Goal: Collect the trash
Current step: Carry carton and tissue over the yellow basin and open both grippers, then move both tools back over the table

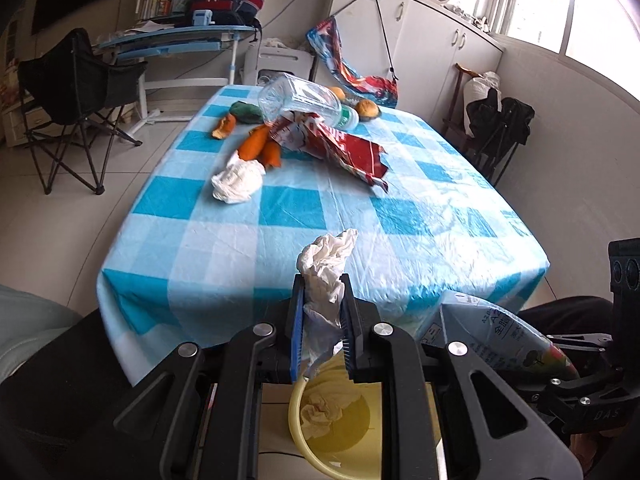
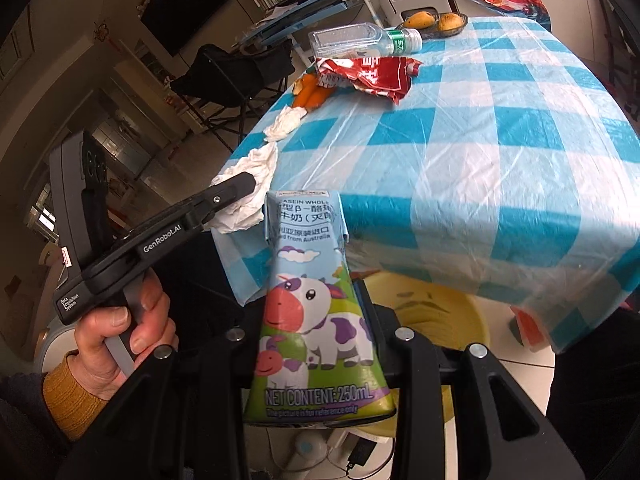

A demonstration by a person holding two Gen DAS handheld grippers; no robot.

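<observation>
- Two grippers hold trash near the front edge of the table, which carries a blue and white checked cloth.
- The left gripper has its jaws pressed together on a crumpled white tissue; the tissue sticks out above the fingers.
- Under this gripper stands a yellow basin on the floor, with another crumpled paper inside.
- The right gripper pinches a flattened milk carton with a cartoon cow; the carton stands upright between the fingers.
- A hand in a mustard sleeve holds the left gripper's handle.
- More trash lies on the table: a white tissue ball, orange peels, a red snack wrapper and a clear plastic bottle on its side.
</observation>
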